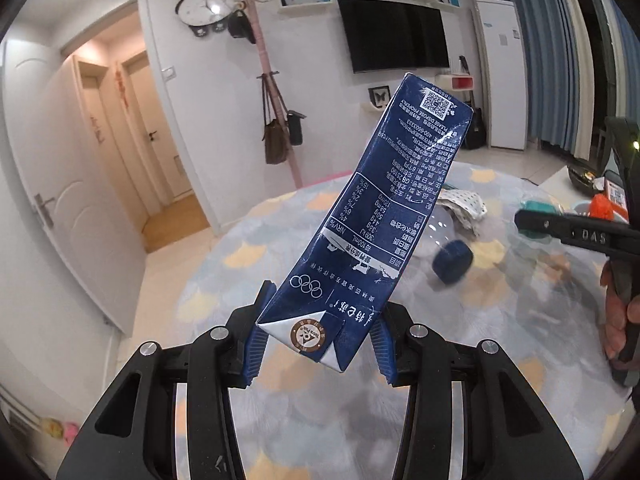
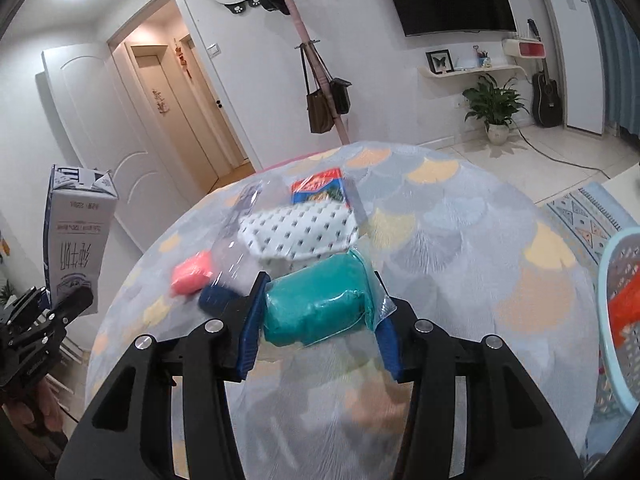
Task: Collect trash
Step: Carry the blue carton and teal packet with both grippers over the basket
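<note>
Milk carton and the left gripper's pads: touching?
Touching. In the left wrist view both blue pads of the left gripper press the milk carton, lifted off the table.

On the table, the cloth lies behind the wrapped block; a basket stands right.

White walls, wall-mounted television

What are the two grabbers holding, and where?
Left hand-held gripper pinches the blue milk carton at its folded bottom end. Right hand-held gripper squeezes the teal wrapped block by its sides.
</note>
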Demonstrator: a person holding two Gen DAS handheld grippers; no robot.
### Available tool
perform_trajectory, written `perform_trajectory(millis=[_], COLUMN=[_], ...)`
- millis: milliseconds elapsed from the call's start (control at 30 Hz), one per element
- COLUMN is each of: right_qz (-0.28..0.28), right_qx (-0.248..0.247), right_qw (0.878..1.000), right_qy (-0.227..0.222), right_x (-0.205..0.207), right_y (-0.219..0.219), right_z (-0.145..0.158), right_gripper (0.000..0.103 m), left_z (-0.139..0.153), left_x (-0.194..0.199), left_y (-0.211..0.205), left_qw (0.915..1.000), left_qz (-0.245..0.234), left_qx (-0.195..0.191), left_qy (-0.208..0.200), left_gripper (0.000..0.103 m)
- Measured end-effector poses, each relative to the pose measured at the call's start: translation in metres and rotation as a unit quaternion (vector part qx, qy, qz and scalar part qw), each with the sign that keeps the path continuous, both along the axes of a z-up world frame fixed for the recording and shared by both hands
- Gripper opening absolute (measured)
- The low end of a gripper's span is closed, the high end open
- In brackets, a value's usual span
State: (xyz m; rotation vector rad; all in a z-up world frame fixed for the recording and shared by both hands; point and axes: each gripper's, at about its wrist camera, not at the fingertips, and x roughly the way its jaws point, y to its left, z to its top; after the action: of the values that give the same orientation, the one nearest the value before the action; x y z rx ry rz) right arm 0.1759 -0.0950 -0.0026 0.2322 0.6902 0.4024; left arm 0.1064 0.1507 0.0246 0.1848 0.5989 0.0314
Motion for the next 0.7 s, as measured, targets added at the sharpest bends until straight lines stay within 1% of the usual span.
perform_trajectory(millis=[100,167,333,433,700], right_qz=[0.000,-0.003,-0.008,-0.011,-0.020], right_qx=[-0.006,-0.007,-0.010,-0.008,-0.031], right_qw=[1.000,1.000,1.000,1.000,0.999], right_qy=[-0.006,-0.007,-0.009,-0.010,-0.030], right_x=[-0.017,-0.026,-0.046,-0.058,-0.083], right_y=[-0.002,-0.005,-0.020,-0.030,-0.047], right_z=[0.002,0.004,0.008,0.011,0.016], right_gripper=[0.045,0.045,0.045,0.045,0.045], left_z=[0.003,0.003,0.000,0.003,0.003], left_x=[-0.013,-0.019,-0.026,-0.030,-0.048], left_y=[0.002,0.002,-0.009,-0.016,-0.051], left_qw=[0.9991,0.9982,0.9976,0.9972,0.9973], left_qz=[0.006,0.012,0.019,0.015,0.000], left_qx=[-0.043,-0.059,-0.064,-0.071,-0.072], left_qy=[0.002,0.007,0.020,0.020,0.013], left_gripper=[0.043,0.043,0.043,0.043,0.043])
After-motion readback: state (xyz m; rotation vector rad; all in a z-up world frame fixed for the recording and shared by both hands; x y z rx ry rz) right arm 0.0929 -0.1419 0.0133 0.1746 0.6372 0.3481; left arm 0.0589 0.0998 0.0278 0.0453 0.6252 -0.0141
